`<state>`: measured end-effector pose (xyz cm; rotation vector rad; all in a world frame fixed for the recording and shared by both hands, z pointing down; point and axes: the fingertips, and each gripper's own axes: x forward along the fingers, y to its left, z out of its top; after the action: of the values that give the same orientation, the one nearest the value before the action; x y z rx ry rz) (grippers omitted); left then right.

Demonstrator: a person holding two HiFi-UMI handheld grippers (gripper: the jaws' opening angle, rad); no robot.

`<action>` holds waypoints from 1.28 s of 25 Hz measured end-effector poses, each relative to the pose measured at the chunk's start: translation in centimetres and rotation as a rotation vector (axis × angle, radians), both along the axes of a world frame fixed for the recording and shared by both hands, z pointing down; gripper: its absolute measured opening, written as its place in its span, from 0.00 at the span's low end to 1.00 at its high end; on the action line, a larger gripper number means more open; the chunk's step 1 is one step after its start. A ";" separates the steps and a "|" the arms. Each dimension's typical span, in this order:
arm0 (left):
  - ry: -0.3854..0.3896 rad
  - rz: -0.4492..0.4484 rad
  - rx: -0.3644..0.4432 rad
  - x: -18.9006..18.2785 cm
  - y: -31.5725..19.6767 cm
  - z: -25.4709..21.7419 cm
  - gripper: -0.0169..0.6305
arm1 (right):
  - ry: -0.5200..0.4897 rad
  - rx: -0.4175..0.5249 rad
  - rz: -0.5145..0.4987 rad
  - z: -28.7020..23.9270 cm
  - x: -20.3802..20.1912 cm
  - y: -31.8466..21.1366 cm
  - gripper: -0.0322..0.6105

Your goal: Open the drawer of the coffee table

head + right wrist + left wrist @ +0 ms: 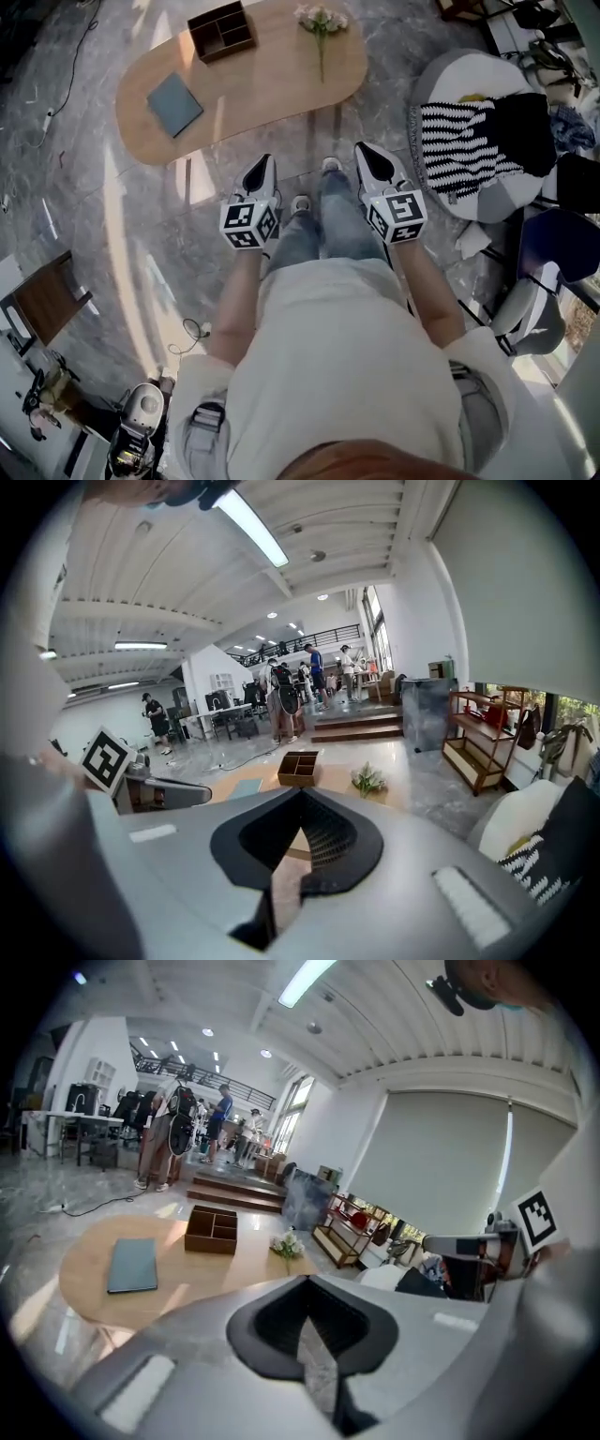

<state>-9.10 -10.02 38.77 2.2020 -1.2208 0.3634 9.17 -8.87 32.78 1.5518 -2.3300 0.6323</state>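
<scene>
The light wooden coffee table [262, 84] stands on the marble floor in front of me. On it lie a blue-grey book [174, 103], a dark wooden organiser box [221, 30] and a small bunch of flowers [321, 21]. No drawer shows in any view. My left gripper [265, 162] and right gripper [362, 150] hang side by side over my knees, short of the table's near edge, both pointing at it. Both are shut with nothing between the jaws. In the left gripper view the closed jaws [305, 1283] point over the tabletop [94, 1283]; the right gripper's jaws [302, 797] do the same.
A white seat with a black-and-white striped cushion [467, 139] stands right of the table. At the far left is a brown stool [45, 300], and cables trail over the floor [192, 330]. Several people [173, 1138] stand far behind the table, and a low shelf [339, 1232] beyond its right end.
</scene>
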 end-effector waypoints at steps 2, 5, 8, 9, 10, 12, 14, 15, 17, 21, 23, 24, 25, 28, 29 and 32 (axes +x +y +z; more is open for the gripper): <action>-0.014 -0.020 -0.017 -0.6 -0.7 1.5 0.02 | 0.014 -0.019 -0.018 1.6 0.2 -1.3 0.05; -0.022 -0.046 -0.048 -1.6 -1.9 4.2 0.02 | 0.029 -0.051 -0.027 4.5 0.7 -3.1 0.05; -0.037 -0.088 -0.083 -2.5 -2.6 7.1 0.02 | 0.032 -0.085 -0.020 7.4 1.5 -4.3 0.05; -0.041 -0.102 -0.093 -2.8 -2.9 8.1 0.02 | 0.034 -0.095 -0.021 8.4 1.7 -4.8 0.05; -0.043 -0.113 -0.102 -3.1 -3.0 9.0 0.02 | 0.035 -0.104 -0.025 9.4 1.8 -5.2 0.05; -0.043 -0.123 -0.120 -3.4 -3.3 10.9 0.02 | 0.040 -0.120 -0.039 11.4 2.1 -5.9 0.05; -0.049 -0.127 -0.138 -3.6 -3.3 12.9 0.03 | 0.045 -0.137 -0.052 13.6 2.5 -6.5 0.05; -0.055 -0.131 -0.147 -3.7 -3.4 14.0 0.03 | 0.048 -0.149 -0.055 14.8 2.8 -6.7 0.05; -0.065 -0.138 -0.164 -4.3 -3.7 16.1 0.04 | 0.057 -0.177 -0.054 17.5 3.2 -7.4 0.05; -0.065 -0.141 -0.206 -5.2 -4.4 20.9 0.12 | 0.096 -0.241 -0.060 23.4 4.0 -8.5 0.05; -0.071 -0.144 -0.231 -5.6 -4.6 23.3 0.17 | 0.113 -0.273 -0.066 26.2 4.4 -8.7 0.07; -0.077 -0.144 -0.246 -5.7 -4.8 24.5 0.20 | 0.120 -0.287 -0.065 27.5 4.7 -8.9 0.08; -0.083 -0.143 -0.259 -5.9 -5.0 25.8 0.23 | 0.127 -0.300 -0.063 28.8 4.9 -9.2 0.09; -0.104 -0.132 -0.285 -6.1 -5.5 29.3 0.34 | 0.146 -0.335 -0.065 32.3 5.5 -9.7 0.14; -0.116 -0.123 -0.293 -6.1 -5.6 30.5 0.37 | 0.153 -0.345 -0.071 33.4 5.6 -9.8 0.16; -0.154 -0.107 -0.308 -6.6 -6.5 33.7 0.47 | 0.171 -0.365 -0.093 36.2 5.7 -10.3 0.22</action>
<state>-15.72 -16.48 72.46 1.8663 -1.2631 0.6417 14.83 -19.15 68.93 1.2717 -2.0122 0.8133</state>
